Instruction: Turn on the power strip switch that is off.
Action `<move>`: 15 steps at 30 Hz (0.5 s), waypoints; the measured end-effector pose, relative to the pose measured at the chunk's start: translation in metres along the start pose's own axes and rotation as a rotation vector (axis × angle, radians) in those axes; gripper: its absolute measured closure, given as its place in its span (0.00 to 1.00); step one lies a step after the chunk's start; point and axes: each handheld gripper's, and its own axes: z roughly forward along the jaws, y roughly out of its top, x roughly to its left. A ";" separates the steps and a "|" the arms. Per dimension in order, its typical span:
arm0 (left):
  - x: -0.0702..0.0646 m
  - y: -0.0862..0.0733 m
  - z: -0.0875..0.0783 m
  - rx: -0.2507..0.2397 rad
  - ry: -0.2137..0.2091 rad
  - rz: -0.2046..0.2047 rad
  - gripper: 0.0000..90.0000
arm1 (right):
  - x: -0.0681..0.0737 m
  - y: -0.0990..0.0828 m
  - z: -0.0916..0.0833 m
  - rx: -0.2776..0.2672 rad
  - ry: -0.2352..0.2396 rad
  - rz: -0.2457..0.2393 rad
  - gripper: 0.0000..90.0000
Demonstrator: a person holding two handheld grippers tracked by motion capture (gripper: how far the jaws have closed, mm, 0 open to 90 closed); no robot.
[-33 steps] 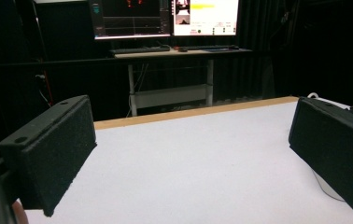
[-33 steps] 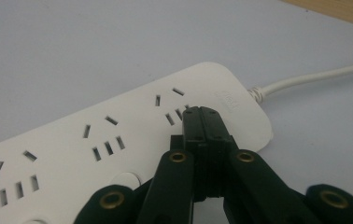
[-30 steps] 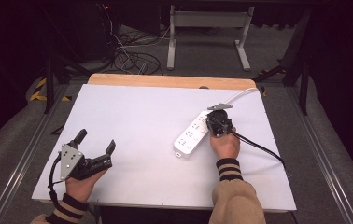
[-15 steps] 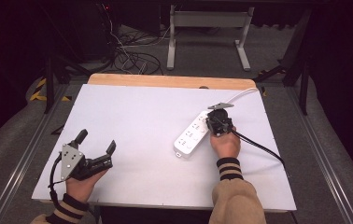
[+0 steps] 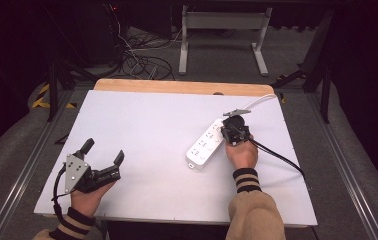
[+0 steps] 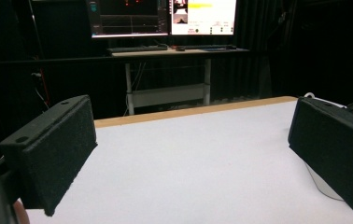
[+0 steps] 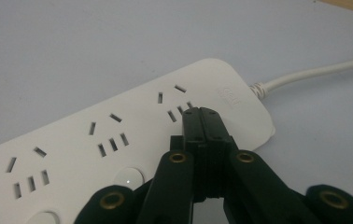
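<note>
A white power strip (image 5: 205,145) lies slanted on the white table (image 5: 147,125), right of the middle, with its white cord (image 5: 257,102) running off the far edge. My right gripper (image 5: 227,132) is shut with nothing between its jaws. In the right gripper view its tips (image 7: 202,115) sit over the power strip (image 7: 95,140) at the socket nearest the cord (image 7: 314,72); whether they touch it I cannot tell. A round button (image 7: 128,177) shows beside the jaws. My left gripper (image 5: 103,152) rests at the front left, open and holding nothing (image 6: 191,144).
A wooden edge (image 5: 182,86) borders the table's far side. Beyond it stand a metal frame (image 5: 222,22) and loose floor cables (image 5: 137,62). A black cable (image 5: 282,160) trails right from my right gripper. A desk with monitors (image 6: 165,14) stands behind the table.
</note>
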 end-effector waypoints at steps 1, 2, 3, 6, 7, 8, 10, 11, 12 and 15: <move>0.000 0.000 0.000 0.000 0.000 0.000 0.02 | 0.000 0.000 0.000 0.000 0.000 -0.003 1.00; 0.000 0.000 0.000 0.002 -0.004 0.004 0.02 | 0.001 0.000 0.000 -0.002 -0.003 -0.008 1.00; 0.000 0.000 0.000 0.001 -0.003 0.007 0.02 | 0.001 0.000 0.000 -0.001 -0.006 -0.010 1.00; 0.000 0.000 0.001 0.002 -0.003 0.005 0.02 | 0.001 -0.001 -0.001 0.002 -0.008 -0.014 1.00; 0.000 0.000 0.001 0.003 -0.001 0.004 0.02 | 0.001 -0.001 -0.001 0.000 -0.009 -0.016 1.00; 0.000 0.000 0.001 0.002 -0.006 0.003 0.02 | 0.001 -0.001 -0.001 -0.005 -0.009 -0.017 1.00; -0.001 0.000 0.002 0.003 -0.006 0.001 0.02 | 0.001 -0.001 -0.002 -0.016 -0.006 -0.020 1.00; -0.001 0.000 0.002 0.005 -0.005 0.009 0.02 | 0.002 -0.002 -0.006 -0.043 -0.008 -0.022 1.00; -0.001 0.000 0.002 0.006 -0.006 0.009 0.02 | 0.002 -0.002 -0.010 -0.078 -0.005 -0.017 1.00; -0.001 0.000 0.003 0.007 -0.005 0.008 0.02 | 0.000 0.001 -0.025 -0.152 -0.007 -0.018 1.00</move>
